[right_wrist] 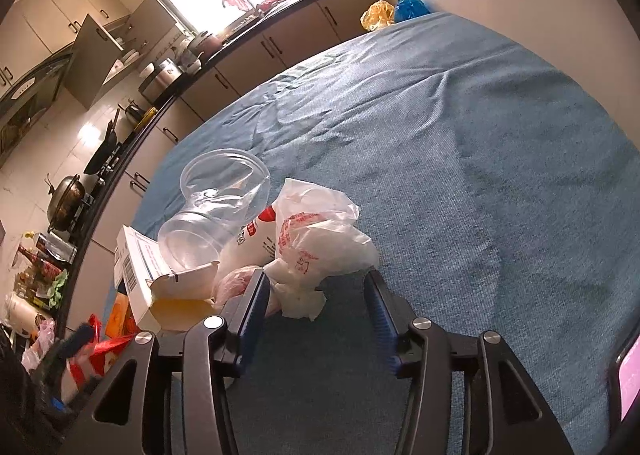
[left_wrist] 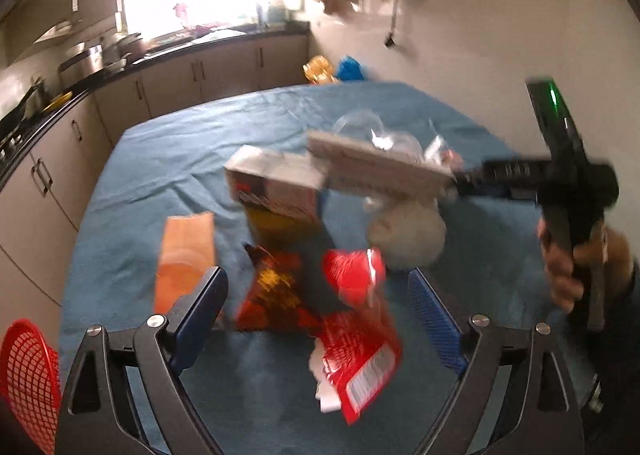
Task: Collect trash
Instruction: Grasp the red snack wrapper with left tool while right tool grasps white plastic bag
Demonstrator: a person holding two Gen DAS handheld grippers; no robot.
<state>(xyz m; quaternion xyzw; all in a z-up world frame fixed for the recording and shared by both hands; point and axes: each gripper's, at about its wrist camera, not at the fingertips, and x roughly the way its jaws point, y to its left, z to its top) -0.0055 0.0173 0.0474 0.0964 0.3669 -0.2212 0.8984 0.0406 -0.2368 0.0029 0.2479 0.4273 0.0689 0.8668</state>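
A heap of trash lies on the blue-clothed table (left_wrist: pixel 180 143). My left gripper (left_wrist: pixel 318 311) is open above a red wrapper (left_wrist: pixel 360 355) and a dark red and yellow snack bag (left_wrist: pixel 276 295); its pads touch neither. An orange box (left_wrist: pixel 186 255) sits by its left finger. Behind are a white carton (left_wrist: pixel 276 183) and a long white box (left_wrist: pixel 380 163). My right gripper (right_wrist: pixel 318 297) is open with a crumpled white plastic bag (right_wrist: pixel 320 239) at its fingertips, not pinched. A clear plastic tub (right_wrist: pixel 216 207) lies on its side to the left of the bag.
A red mesh basket (left_wrist: pixel 28 375) sits at the table's near left. A kitchen counter (right_wrist: pixel 160 71) with pots runs along the left and back. Yellow and blue bags (right_wrist: pixel 378 15) lie beyond the far edge. A hand (left_wrist: pixel 568 267) holds the right gripper.
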